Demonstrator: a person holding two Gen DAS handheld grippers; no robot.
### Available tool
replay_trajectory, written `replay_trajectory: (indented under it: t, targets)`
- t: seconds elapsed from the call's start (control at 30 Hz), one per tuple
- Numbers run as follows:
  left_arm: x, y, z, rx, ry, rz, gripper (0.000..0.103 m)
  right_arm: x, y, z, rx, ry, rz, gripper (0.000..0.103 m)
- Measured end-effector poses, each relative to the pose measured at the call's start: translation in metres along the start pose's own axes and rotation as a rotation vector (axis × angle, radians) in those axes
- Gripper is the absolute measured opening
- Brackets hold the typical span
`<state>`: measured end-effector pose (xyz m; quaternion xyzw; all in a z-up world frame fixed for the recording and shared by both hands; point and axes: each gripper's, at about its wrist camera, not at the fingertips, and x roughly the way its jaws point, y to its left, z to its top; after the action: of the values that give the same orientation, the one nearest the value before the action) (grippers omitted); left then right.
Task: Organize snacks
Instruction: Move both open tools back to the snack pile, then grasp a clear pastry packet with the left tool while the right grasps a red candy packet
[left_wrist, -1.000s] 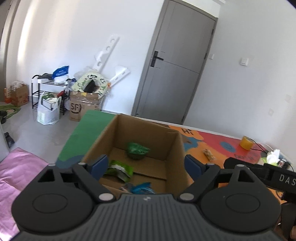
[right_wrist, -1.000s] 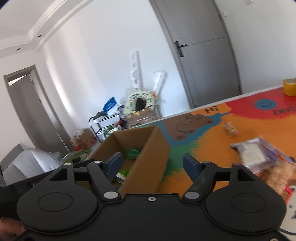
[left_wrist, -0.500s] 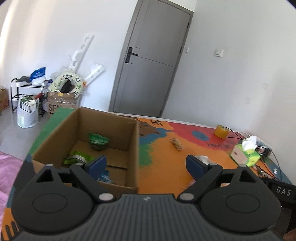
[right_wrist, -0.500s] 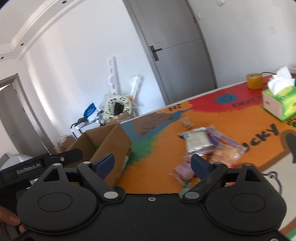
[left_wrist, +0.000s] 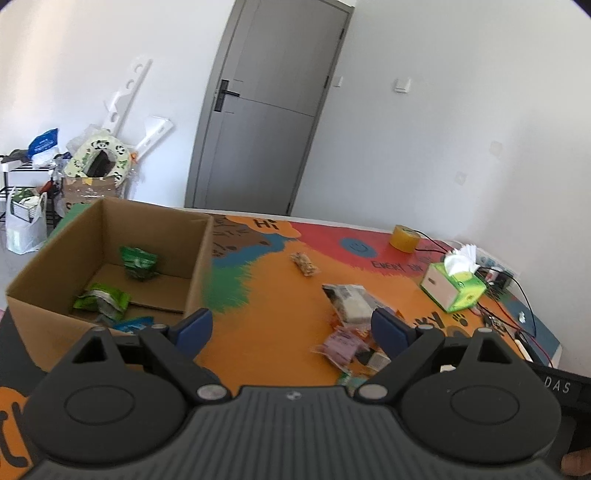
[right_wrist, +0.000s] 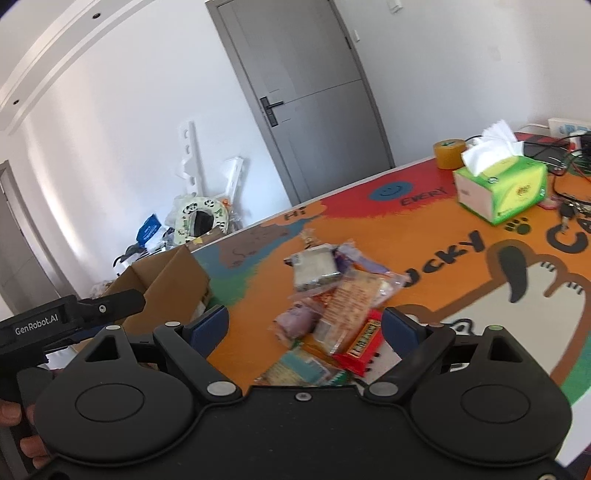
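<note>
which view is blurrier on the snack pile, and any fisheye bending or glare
Left wrist view: the snack pile is smeared by motion blur, and the door bows. Right wrist view: the pile is sharper, only slightly soft; the ceiling line curves strongly. Bright daylight washes the walls in both.

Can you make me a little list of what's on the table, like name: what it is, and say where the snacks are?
box: open cardboard box at the table's left end
in the box: green snack bags and a blue one
snack pile: loose packets on the orange mat, outside the box
lone snack: small bar lying apart from the pile
other things: green tissue box, tape roll
left gripper: open, empty
right gripper: open, empty, pointing at the pile
</note>
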<state>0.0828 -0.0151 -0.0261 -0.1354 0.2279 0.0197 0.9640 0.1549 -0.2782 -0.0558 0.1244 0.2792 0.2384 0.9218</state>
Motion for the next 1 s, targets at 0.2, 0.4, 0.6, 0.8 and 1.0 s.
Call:
replay_trajectory:
  t: [0.2,0.4,0.6,0.8,1.0]
  targets:
    - [0.007,-0.017,-0.008,0.029,0.015,-0.022,0.091,-0.004,-0.015,-0.004,0.018,0.005,-0.013,0.089]
    - [0.024,-0.030,-0.021,0.051,0.066,-0.050,0.090,-0.001,-0.029,-0.009,0.049,0.021,-0.033,0.086]
    - [0.042,-0.041,-0.032,0.064,0.114,-0.056,0.090,0.002,-0.042,-0.014,0.069,0.038,-0.040,0.079]
    - [0.058,-0.051,-0.045,0.084,0.154,-0.058,0.090,0.005,-0.056,-0.019,0.091,0.053,-0.042,0.075]
    - [0.078,-0.059,-0.056,0.108,0.203,-0.062,0.090,0.014,-0.065,-0.021,0.107,0.072,-0.038,0.070]
